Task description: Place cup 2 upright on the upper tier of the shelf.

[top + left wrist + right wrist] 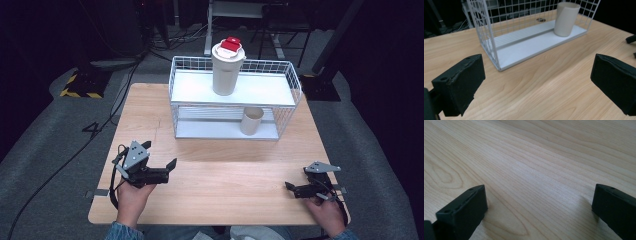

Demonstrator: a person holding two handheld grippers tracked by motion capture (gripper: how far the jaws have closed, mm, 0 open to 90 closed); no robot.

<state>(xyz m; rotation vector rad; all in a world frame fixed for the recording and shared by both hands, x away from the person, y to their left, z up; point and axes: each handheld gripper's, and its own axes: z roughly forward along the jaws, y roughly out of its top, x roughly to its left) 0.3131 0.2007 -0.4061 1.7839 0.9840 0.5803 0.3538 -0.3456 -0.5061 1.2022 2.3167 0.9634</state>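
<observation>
Left gripper point(165, 170): jaws wide apart, nothing between, low over table point(220, 200). Right gripper point(295, 189): jaws likewise spread, empty, aimed at bare wood. Beige cup point(566, 18): upright on lower shelf of wire rack point(175, 90), ahead and right of left jaws, axis vertical. Roughly midway between hands; left one faces it. Lidded tumbler point(227, 70) upright on top shelf.
</observation>
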